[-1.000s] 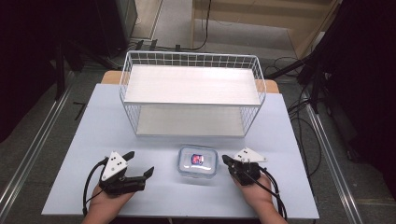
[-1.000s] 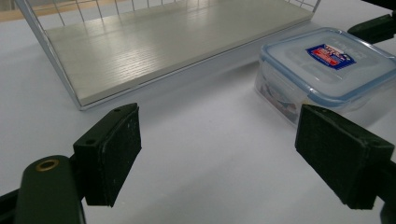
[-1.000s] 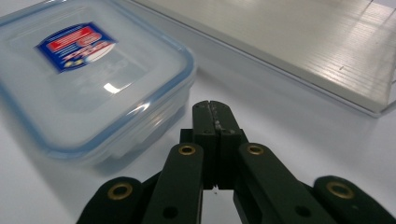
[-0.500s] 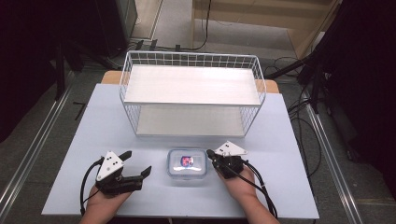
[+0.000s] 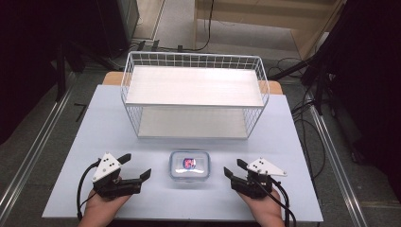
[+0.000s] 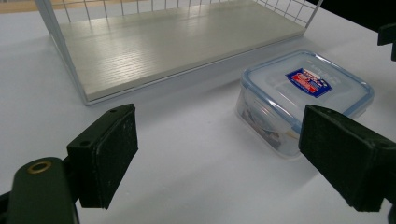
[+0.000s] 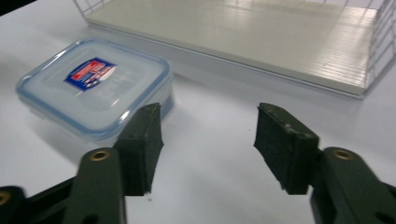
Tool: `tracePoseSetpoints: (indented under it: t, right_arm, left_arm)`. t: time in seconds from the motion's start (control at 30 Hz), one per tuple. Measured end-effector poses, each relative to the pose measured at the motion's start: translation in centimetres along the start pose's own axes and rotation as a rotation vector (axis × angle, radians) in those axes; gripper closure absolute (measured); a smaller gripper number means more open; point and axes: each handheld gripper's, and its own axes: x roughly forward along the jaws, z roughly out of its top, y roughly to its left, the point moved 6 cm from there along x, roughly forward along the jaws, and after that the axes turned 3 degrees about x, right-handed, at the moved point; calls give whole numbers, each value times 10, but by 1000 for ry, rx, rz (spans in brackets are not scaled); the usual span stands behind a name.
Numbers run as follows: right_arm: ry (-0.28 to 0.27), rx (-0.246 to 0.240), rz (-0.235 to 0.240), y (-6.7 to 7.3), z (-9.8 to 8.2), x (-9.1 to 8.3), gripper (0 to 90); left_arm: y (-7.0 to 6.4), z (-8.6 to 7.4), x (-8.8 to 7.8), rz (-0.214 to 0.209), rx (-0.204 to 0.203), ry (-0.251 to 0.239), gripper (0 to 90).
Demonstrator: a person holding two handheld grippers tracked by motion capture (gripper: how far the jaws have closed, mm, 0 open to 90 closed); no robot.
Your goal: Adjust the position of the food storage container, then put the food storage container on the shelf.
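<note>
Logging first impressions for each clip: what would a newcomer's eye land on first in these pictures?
Probably the white wire shelf rack standing at the far middle of the table, its two pale boards bare. Next, the small clear lidded food container with a blue-and-red label, alone on the near side. It sits between the left gripper and the right gripper, each with fingers apart and touching nothing.

A: Surface?
B: White table. Wire rack sits at the back middle, two pale boards in it, one low, one high.
A: In front?
B: Box, clear, blue-rimmed lid with a label, flat on the table, near the rack, apart from it.
</note>
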Motion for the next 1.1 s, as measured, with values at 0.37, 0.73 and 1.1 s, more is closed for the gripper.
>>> tracePoseSetpoints:
  t: [0.37,0.73,1.1]
  right_arm:
    - [-2,50,49,10,9,19,350]
    - [19,62,114,27,16,37,358]
    - [95,113,161,37,9,60,364]
  left_arm:
    - [-6,4,20,-62,-78,29,116]
    - [-29,8,53,-142,-92,61,136]
    - [-34,1,74,-229,-193,130,151]
